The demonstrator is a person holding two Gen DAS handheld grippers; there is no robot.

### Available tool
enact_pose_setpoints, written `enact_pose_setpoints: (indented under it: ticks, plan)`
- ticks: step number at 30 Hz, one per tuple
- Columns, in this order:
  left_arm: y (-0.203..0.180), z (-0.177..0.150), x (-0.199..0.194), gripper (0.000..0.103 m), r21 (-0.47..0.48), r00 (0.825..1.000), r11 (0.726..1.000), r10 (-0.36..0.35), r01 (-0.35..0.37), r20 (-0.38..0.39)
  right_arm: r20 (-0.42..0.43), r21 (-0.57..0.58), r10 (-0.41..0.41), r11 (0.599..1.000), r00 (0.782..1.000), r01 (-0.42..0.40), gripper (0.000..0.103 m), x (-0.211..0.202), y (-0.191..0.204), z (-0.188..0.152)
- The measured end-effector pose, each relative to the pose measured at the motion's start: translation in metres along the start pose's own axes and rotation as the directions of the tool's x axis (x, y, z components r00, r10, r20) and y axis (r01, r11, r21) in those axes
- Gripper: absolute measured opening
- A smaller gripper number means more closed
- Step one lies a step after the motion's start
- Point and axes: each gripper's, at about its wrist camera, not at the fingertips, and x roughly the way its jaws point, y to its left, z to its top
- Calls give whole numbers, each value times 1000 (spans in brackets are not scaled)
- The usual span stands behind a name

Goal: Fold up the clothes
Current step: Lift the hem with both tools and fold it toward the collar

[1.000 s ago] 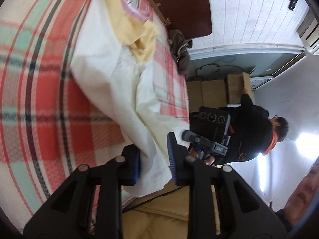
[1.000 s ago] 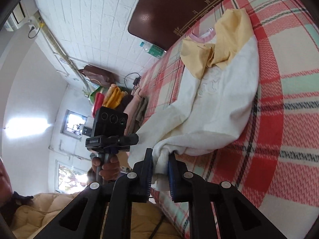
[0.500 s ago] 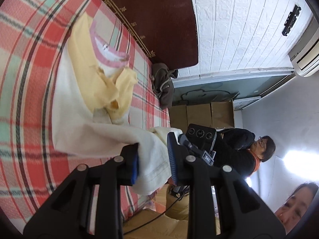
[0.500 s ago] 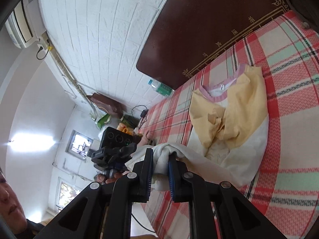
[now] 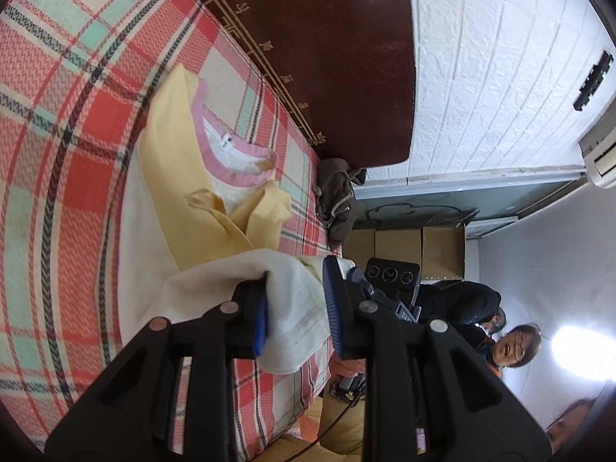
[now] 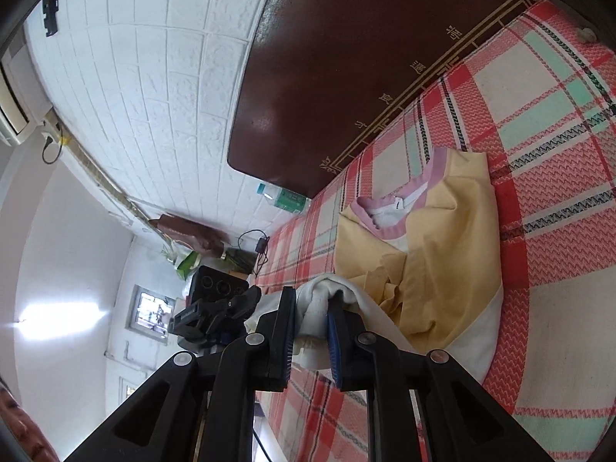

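A cream and yellow sweatshirt (image 5: 181, 192) with a pink collar (image 5: 231, 177) lies on the red plaid bedspread (image 5: 57, 154). It also shows in the right wrist view (image 6: 442, 254). My left gripper (image 5: 294, 308) is shut on the cream hem (image 5: 296, 323) and holds it lifted over the shirt's body. My right gripper (image 6: 312, 323) is shut on the other corner of the hem (image 6: 319, 300), also raised. The hem is folded up toward the yellow chest. The other gripper's camera body shows in each view (image 5: 389, 273) (image 6: 215, 300).
A dark wooden headboard (image 5: 327, 57) bounds the far side of the bed. A brown garment (image 5: 335, 200) lies at the bed's corner. Cardboard boxes (image 5: 419, 246) and a person (image 5: 512, 346) stand beyond the bed. A plastic bottle (image 6: 281, 196) and clutter sit by the wall.
Both grippers have lifted the cream hem and carried it toward the collar. The shirt's lower half now folds over its body, and more of the headboard is in view.
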Motion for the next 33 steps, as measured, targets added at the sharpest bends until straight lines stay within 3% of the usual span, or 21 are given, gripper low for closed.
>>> enact_pose_setpoints:
  ticks: [8, 13, 18, 23, 31, 33]
  plan:
    - [13, 20, 9, 27, -39, 1000, 999, 25, -25, 14, 14, 59, -37, 998, 999, 36, 17, 12, -21, 14]
    - [14, 25, 13, 27, -16, 996, 997, 79, -78, 30, 20, 83, -64, 995, 998, 62, 24, 18, -31, 20]
    - [16, 30, 19, 45, -12, 994, 995, 99, -99, 53, 27, 95, -71, 993, 997, 69, 28, 25, -36, 28]
    - [12, 37, 27, 45, -3, 995, 997, 83, -83, 57, 34, 79, -74, 994, 997, 71, 28, 33, -35, 36]
    - [22, 57, 33, 45, -71, 998, 997, 31, -26, 60, 52, 114, -62, 992, 997, 55, 28, 36, -43, 47]
    - [24, 59, 34, 47, -77, 998, 997, 25, -20, 59, 52, 126, -68, 990, 996, 61, 33, 36, -46, 48]
